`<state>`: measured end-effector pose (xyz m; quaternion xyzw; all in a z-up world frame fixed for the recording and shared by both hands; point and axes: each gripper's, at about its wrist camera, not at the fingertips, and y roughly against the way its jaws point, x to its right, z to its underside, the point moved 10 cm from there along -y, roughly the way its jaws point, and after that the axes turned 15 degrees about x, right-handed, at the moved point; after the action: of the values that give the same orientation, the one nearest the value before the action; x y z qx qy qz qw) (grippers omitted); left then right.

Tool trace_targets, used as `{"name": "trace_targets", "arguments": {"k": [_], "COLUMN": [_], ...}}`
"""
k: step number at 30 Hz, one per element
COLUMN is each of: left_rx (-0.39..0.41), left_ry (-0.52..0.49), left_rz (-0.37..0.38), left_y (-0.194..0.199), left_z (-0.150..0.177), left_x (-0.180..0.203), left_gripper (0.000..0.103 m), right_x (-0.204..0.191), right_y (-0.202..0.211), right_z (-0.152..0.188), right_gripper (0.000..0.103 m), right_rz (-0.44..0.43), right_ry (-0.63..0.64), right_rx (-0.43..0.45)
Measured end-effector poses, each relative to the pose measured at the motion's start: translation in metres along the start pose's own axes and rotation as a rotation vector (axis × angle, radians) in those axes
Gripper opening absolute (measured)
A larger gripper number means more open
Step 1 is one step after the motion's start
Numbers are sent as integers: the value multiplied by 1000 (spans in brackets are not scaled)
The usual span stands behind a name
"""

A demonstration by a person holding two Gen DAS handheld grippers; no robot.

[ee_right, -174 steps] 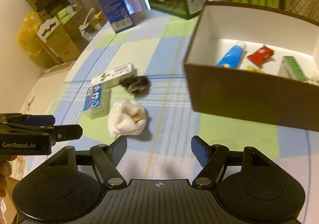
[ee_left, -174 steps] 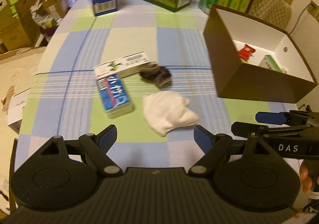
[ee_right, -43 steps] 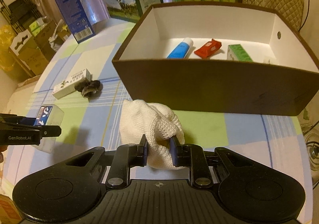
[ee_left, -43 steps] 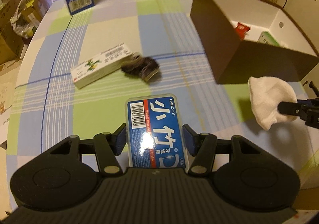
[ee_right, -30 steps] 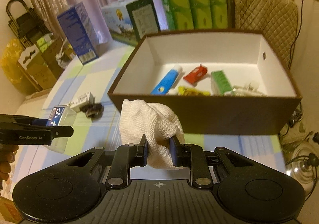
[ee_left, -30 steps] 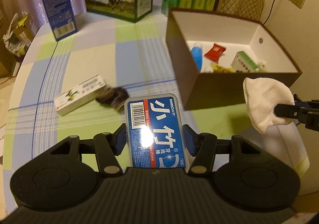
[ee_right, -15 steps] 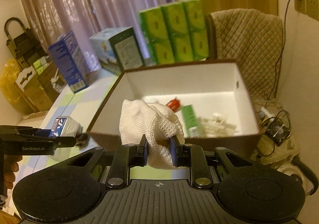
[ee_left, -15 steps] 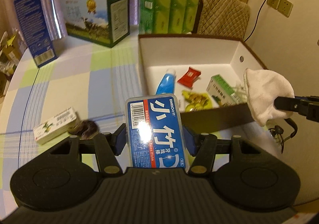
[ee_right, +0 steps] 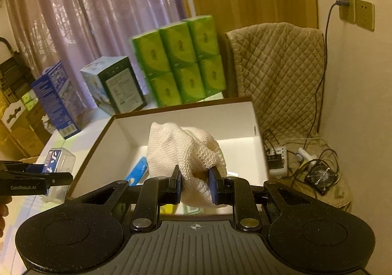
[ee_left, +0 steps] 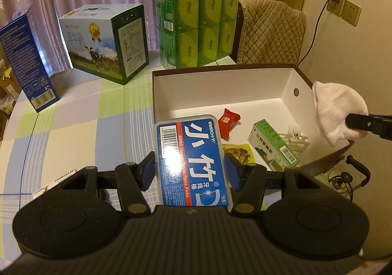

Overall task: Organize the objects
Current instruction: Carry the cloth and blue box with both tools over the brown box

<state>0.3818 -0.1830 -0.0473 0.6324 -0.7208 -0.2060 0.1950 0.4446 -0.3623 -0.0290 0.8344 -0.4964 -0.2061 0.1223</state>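
Both loads have travelled from the table to above the brown box [ee_left: 289, 71]: my left gripper [ee_left: 190, 172] pinches the floss case [ee_left: 193, 160], my right gripper [ee_right: 195, 183] pinches the white cloth [ee_right: 181, 150]. Next I must lower and release them inside.

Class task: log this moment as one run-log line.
left gripper: shut on blue floss-pick box | right gripper: shut on white knitted cloth | both above open brown cardboard box

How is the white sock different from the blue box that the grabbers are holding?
The white sock is soft and crumpled; the blue box is hard, flat and printed. The right gripper pinches the sock into a bunch, while the left gripper clamps the box by its sides. Both hang above the brown bin.
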Motion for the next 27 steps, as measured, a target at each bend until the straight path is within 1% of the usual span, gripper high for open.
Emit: {"name": "trace_targets", "arguments": {"k": [7, 12, 19, 27], "left_rx": [-2, -23, -64, -93], "left_ry": [-28, -48, -79, -118], "left_rz": [5, 16, 31, 33], "left_y": [-23, -46, -86, -127], "left_z": [-10, -13, -13, -18], "left_x": [14, 27, 46, 57], "left_gripper": [54, 54, 54, 54], "right_x": [19, 31, 42, 55], "right_y": [-24, -47, -82, -117], "right_z": [-1, 2, 4, 7], "right_gripper": [19, 19, 19, 19], "right_rz": [27, 43, 39, 40], "right_ry": [14, 20, 41, 65], "right_rx": [-18, -40, -71, -106]}}
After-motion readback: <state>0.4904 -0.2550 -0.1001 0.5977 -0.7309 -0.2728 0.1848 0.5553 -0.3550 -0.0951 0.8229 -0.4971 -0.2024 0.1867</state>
